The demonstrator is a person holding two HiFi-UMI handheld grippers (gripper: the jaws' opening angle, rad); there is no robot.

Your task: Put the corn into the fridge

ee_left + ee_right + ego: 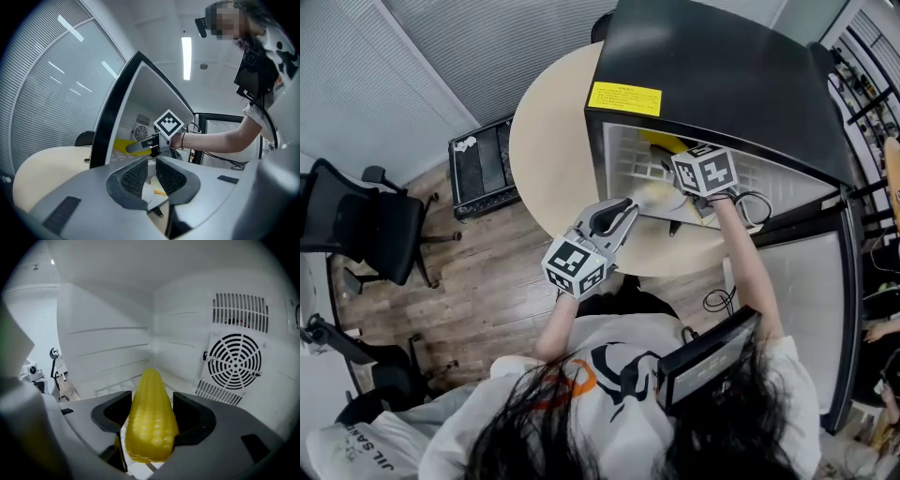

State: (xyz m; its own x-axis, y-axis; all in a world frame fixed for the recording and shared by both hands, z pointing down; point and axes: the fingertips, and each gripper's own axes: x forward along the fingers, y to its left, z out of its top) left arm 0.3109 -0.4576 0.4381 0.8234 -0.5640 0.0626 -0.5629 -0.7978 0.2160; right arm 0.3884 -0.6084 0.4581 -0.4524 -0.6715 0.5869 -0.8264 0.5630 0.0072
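The yellow corn [150, 418] is clamped between the dark jaws of my right gripper [150, 414], tip pointing into the white fridge interior. In the head view the right gripper [680, 155] reaches through the opening of the black mini fridge [722, 75], with the corn [659, 141] just ahead of it over the wire shelf. The left gripper view shows that gripper [140, 146] and the corn [121, 145] inside the fridge frame [112, 117]. My left gripper [626, 204] hovers outside, in front of the opening, jaws shut on nothing.
The fridge stands on a round beige table [548, 141], its door [825, 309] swung open to the right. A fan grille [234, 359] is on the back wall. A black crate [483, 164] and office chairs [384, 225] stand on the wooden floor.
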